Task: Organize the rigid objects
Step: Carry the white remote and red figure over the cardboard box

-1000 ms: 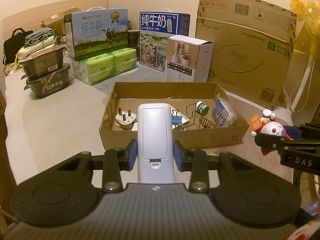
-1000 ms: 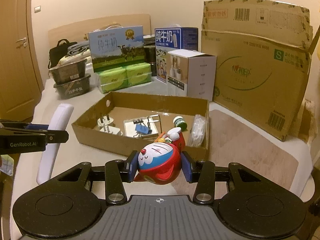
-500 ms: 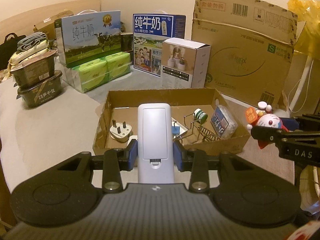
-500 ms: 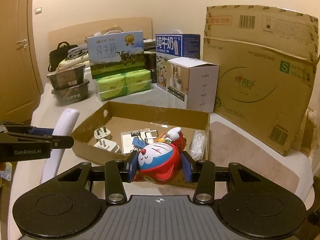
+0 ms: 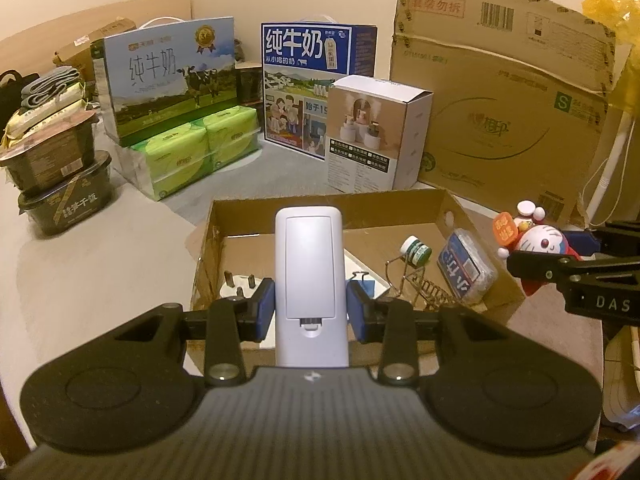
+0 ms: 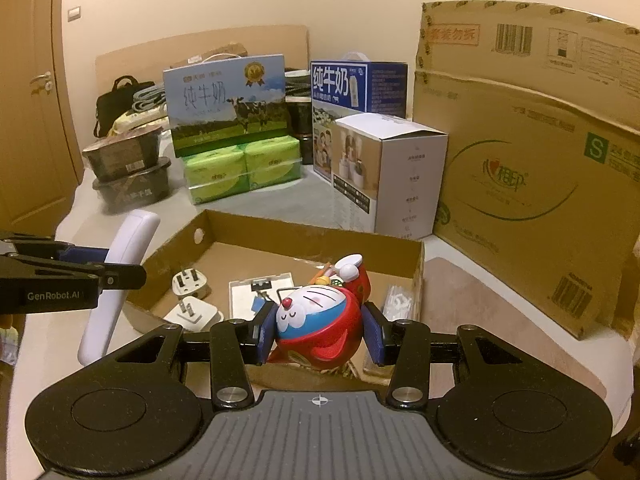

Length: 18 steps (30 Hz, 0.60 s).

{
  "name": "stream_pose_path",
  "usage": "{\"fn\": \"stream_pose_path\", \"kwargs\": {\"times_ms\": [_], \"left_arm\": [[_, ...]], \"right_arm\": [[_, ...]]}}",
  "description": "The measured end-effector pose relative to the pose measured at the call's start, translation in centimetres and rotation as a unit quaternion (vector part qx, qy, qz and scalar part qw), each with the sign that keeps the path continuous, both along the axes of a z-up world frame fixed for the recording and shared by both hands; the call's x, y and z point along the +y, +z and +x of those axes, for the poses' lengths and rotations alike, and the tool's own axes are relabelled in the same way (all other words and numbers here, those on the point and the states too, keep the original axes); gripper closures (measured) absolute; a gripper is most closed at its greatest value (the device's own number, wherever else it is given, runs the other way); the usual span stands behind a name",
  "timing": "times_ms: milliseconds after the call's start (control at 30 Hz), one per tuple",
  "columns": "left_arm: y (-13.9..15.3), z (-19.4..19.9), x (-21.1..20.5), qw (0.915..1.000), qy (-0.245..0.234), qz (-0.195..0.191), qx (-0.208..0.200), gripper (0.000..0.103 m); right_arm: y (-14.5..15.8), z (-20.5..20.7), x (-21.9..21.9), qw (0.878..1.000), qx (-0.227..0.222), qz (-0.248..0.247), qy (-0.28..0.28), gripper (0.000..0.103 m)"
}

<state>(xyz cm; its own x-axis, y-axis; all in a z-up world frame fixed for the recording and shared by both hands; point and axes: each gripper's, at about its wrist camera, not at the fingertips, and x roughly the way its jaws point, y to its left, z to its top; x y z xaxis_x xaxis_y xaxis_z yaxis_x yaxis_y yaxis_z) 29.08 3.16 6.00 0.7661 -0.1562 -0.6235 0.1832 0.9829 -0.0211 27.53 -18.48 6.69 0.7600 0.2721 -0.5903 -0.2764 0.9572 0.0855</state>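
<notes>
My left gripper (image 5: 310,312) is shut on a white remote control (image 5: 309,276), back side up, held above the near wall of a shallow cardboard tray (image 5: 328,200). My right gripper (image 6: 319,328) is shut on a red and blue cat figurine (image 6: 316,320), over the tray's near right part (image 6: 312,236). In the left wrist view the figurine (image 5: 536,236) hangs just right of the tray. In the right wrist view the remote (image 6: 120,280) shows at the left. Inside the tray lie white plugs (image 6: 192,284), a small green-capped bottle (image 5: 416,250), a wire rack (image 5: 416,284) and a blue packet (image 5: 464,268).
Behind the tray stand a white product box (image 5: 376,132), two milk cartons (image 5: 316,80), green tissue packs (image 5: 196,152) and a large cardboard box (image 5: 504,112). Dark food tubs (image 5: 56,176) are stacked at the left. A wooden door (image 6: 28,120) is far left.
Both grippers have moved toward the tray with their objects still held; the tray and the boxes behind it look nearer and sit lower in both views.
</notes>
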Motion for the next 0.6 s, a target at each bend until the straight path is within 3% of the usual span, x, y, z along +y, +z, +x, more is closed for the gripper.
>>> {"fn": "stream_pose_path", "kwargs": {"times_ms": [600], "left_arm": [[-1.6,7.3,-1.0,0.9990,-0.011,-0.017,0.040,0.069]], "right_arm": [[-1.9,6.8,-0.1,0.999,0.032,-0.011,0.018,0.058]]}}
